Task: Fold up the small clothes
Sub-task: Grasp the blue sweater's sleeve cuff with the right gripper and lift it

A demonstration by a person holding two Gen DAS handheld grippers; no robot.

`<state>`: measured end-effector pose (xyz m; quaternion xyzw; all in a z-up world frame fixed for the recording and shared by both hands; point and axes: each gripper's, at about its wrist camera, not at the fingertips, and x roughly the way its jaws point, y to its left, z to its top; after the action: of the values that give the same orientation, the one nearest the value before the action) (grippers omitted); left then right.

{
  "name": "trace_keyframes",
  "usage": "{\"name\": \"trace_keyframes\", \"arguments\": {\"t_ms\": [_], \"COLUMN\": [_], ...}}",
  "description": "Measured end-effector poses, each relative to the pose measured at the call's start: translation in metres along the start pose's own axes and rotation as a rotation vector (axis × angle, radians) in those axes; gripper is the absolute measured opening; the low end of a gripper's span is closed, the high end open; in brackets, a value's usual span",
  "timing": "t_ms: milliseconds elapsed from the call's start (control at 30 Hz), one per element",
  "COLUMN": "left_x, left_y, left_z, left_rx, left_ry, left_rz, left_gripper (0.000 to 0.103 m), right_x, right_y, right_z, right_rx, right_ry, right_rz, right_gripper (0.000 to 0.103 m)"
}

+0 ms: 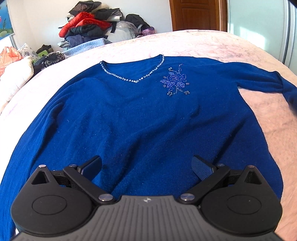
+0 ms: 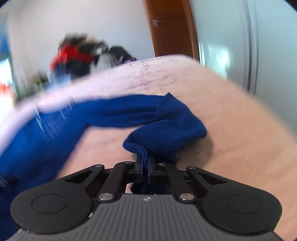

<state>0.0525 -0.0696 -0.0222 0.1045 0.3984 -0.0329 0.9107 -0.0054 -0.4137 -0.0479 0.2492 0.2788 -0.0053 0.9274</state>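
Note:
A blue V-neck sweater (image 1: 141, 118) with a beaded neckline and a beaded flower lies face up, spread flat on the pink bed cover (image 1: 213, 44). My left gripper (image 1: 146, 165) is open and empty, low over the sweater's hem. Its right sleeve (image 1: 259, 76) stretches out to the right. In the right wrist view my right gripper (image 2: 145, 160) is shut on the cuff end of that sleeve (image 2: 167, 133), which is lifted and bunched above the bed cover (image 2: 232, 120). This view is blurred by motion.
A pile of clothes (image 1: 89, 24) in red, black and blue sits beyond the far edge of the bed. A white quilt (image 1: 13, 77) and bags lie at the left. A wooden door (image 1: 196, 13) and a wardrobe panel (image 1: 259, 16) stand behind.

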Motion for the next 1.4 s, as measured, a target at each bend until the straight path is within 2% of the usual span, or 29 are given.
{"name": "trace_keyframes", "arguments": {"t_ms": [100,167,333,467,700,833,1000,1067,1267,1400], "left_x": [0.0,0.001,0.004,0.005,0.009,0.013,0.018,0.019,0.024,0.027], "left_y": [0.0,0.001,0.01,0.019,0.034,0.04,0.044,0.045,0.052,0.054], "left_z": [0.001,0.002,0.008,0.013,0.025,0.026,0.023,0.023,0.023,0.02], "left_rx": [0.011,0.013,-0.018,-0.032,-0.062,-0.089,-0.077,-0.076,-0.1,-0.095], "left_ry": [-0.005,-0.007,-0.005,-0.013,-0.028,-0.015,-0.008,-0.01,-0.002,0.009], "left_rz": [0.002,0.004,0.016,0.03,0.056,0.065,0.099,0.104,0.106,0.114], "left_gripper": [0.103,0.103,0.103,0.103,0.103,0.103,0.103,0.103,0.103,0.103], "right_x": [-0.019,-0.032,-0.053,-0.043,-0.022,-0.011,0.031,0.037,0.033,0.054], "right_y": [-0.034,-0.049,-0.067,-0.074,-0.057,-0.049,-0.04,-0.029,0.022,0.046], "right_z": [0.019,0.03,0.049,0.044,0.051,0.06,0.045,0.047,0.088,0.092], "right_rx": [0.267,0.378,0.544,0.666,0.692,0.658,0.708,0.699,0.579,0.566], "right_ry": [-0.074,-0.132,-0.259,-0.272,-0.263,-0.246,-0.117,-0.107,-0.12,-0.057], "right_rz": [0.179,0.275,0.457,0.58,0.698,0.687,0.658,0.683,0.786,0.816], "right_gripper": [0.007,0.007,0.008,0.008,0.008,0.008,0.009,0.009,0.009,0.009]}}
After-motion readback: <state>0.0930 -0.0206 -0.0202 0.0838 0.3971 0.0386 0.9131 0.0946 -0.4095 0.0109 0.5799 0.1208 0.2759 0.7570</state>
